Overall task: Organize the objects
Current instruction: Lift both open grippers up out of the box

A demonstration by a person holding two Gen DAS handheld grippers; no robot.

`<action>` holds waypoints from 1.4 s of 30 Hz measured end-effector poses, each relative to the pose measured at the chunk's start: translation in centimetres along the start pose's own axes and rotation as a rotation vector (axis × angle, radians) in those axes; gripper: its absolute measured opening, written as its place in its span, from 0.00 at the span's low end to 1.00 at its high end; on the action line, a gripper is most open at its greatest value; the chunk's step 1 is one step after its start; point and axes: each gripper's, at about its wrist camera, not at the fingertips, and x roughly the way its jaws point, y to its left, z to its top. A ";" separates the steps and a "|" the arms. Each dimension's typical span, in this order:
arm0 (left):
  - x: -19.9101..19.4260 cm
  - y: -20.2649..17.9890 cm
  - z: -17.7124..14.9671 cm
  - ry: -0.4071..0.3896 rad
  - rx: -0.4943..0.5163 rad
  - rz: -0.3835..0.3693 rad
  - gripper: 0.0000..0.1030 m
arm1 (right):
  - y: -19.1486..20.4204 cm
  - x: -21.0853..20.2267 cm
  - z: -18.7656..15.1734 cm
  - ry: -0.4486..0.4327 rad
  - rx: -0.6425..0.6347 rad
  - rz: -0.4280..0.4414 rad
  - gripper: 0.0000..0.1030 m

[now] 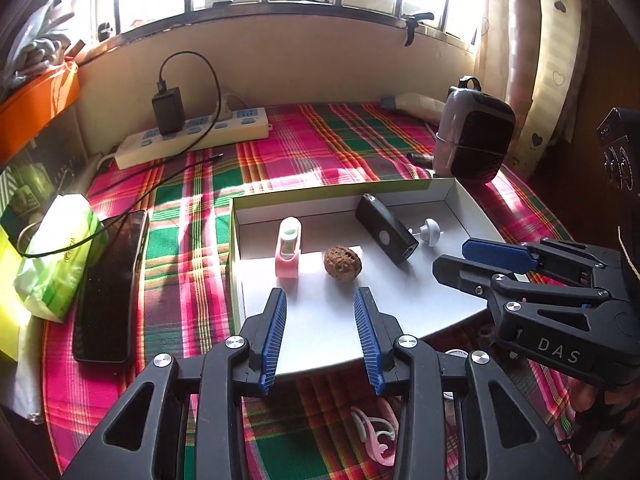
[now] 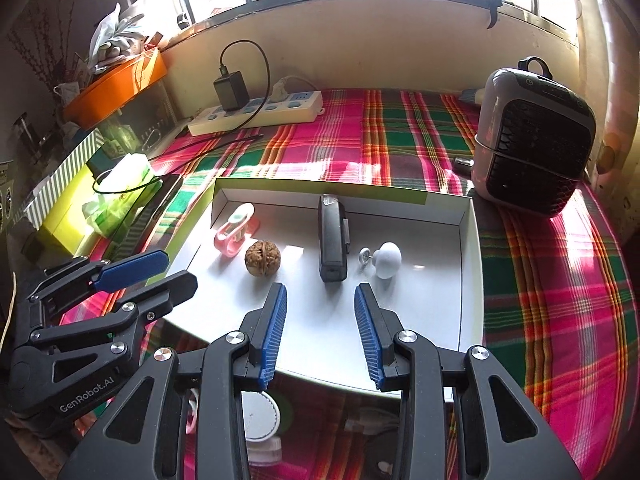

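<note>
Nearest us, our left gripper [image 1: 320, 300] and right gripper [image 2: 320, 296] hang released over the near edge of the white tray [image 2: 468, 272], nothing between their jaws. Below them on the plaid cloth [image 1: 192, 280] lie a pink clip [image 1: 376, 436] and a white round lid [image 2: 260, 416]. In the tray sit a pink holder [image 1: 288, 254], a walnut [image 1: 343, 262], a black device [image 1: 386, 234] and a white knob [image 2: 387, 259], all apart. Farther back stand a heater [image 2: 532, 152] and a power strip [image 1: 192, 136].
</note>
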 end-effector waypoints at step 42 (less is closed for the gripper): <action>-2.4 -1.5 -9.4 0.050 -0.098 -0.135 0.40 | -4.6 -4.2 -9.4 -0.037 0.070 -0.062 0.49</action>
